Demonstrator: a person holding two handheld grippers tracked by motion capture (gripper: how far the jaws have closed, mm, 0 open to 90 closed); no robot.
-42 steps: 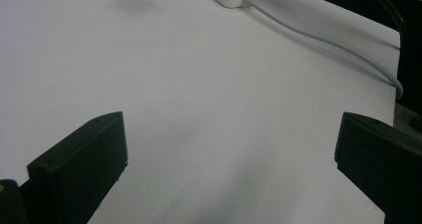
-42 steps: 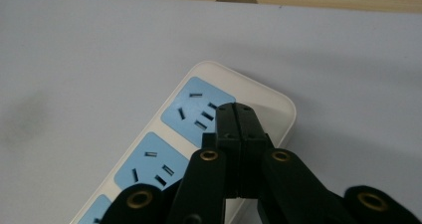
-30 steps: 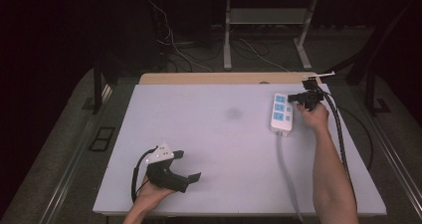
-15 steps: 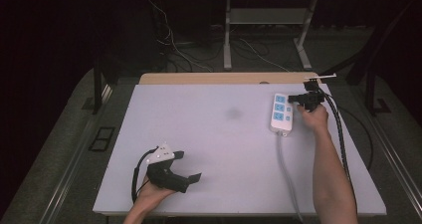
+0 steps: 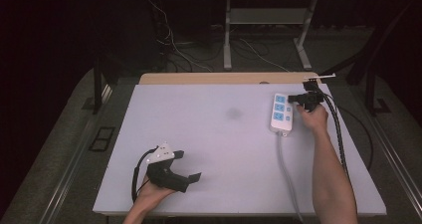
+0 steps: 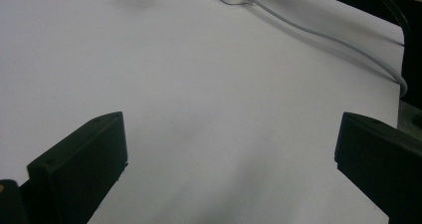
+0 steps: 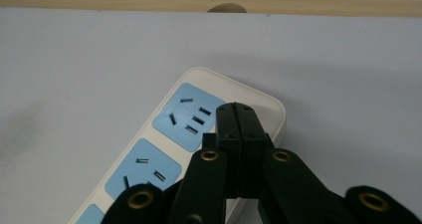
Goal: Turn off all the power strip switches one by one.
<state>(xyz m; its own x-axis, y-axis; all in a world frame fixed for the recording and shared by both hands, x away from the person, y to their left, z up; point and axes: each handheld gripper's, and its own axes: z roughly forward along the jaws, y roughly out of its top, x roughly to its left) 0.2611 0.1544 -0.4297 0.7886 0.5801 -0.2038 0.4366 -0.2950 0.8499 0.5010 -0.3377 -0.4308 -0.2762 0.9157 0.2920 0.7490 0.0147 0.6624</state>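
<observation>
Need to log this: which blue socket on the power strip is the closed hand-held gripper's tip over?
The end socket, farthest from the cord, by the right hand-held gripper.

Your white power strip (image 5: 281,113) with three blue socket faces lies flat near the table's (image 5: 209,134) far right corner, its grey cord (image 5: 286,169) trailing toward the near edge.

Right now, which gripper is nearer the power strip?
The right gripper: its shut jaws sit over the power strip at its far end. The left gripper rests open near the table's front edge, well apart from the strip.
</observation>
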